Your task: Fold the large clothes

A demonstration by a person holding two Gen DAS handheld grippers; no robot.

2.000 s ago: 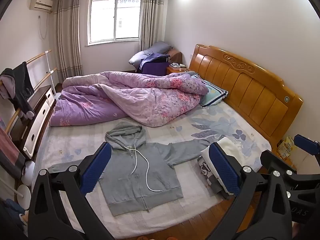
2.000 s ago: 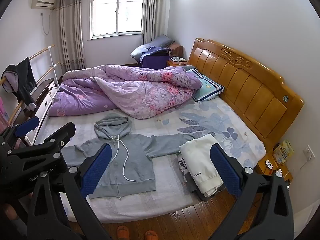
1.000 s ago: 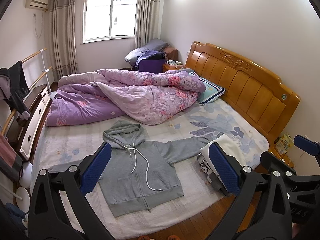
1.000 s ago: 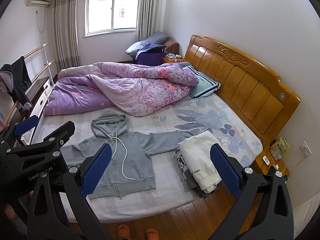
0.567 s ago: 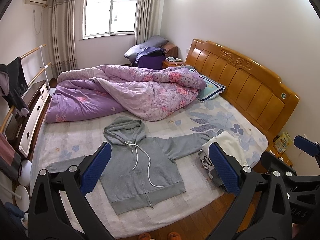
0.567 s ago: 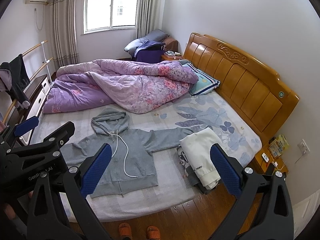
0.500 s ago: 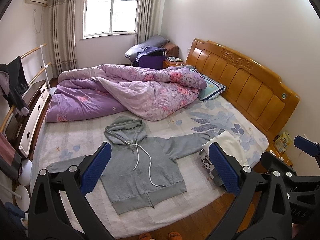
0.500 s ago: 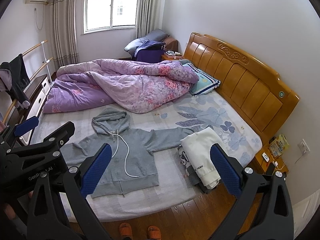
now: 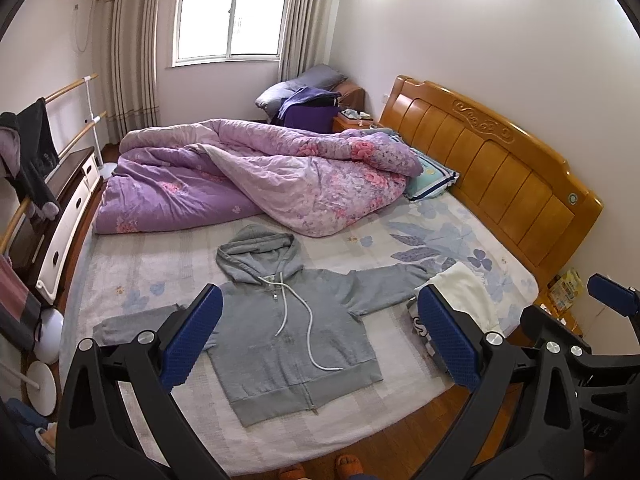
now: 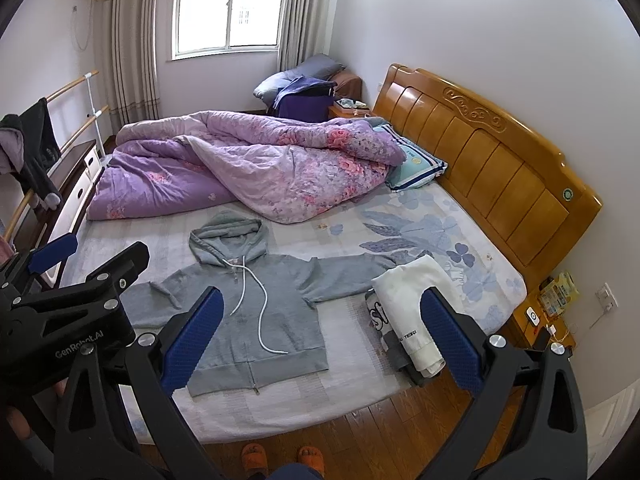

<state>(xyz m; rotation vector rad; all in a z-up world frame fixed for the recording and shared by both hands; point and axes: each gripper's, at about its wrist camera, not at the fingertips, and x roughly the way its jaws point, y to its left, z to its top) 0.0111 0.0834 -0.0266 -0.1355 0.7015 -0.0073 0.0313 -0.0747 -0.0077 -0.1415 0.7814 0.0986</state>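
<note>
A grey zip hoodie (image 9: 288, 320) lies flat, front up, on the bed (image 9: 140, 264), hood toward the quilt, sleeves spread left and right, white drawstring loose. It also shows in the right wrist view (image 10: 256, 308). My left gripper (image 9: 320, 336) is open and empty, held high above the hoodie's lower half. My right gripper (image 10: 320, 336) is open and empty, above the bed's near edge between the hoodie and a stack of folded clothes (image 10: 412, 320). The left gripper (image 10: 52, 260) also shows at the left of the right wrist view.
A crumpled purple floral quilt (image 9: 260, 176) fills the far half of the bed. A wooden headboard (image 9: 492, 168) stands on the right, a nightstand (image 10: 548, 320) beside it. A white drawer unit (image 9: 60, 216) and clothes rail stand on the left. Orange slippers (image 10: 280, 456) show on the wood floor.
Both views have drifted slightly, so the hoodie sits a little higher and further right in frame. Both grippers stay open and nothing on the bed has moved.
</note>
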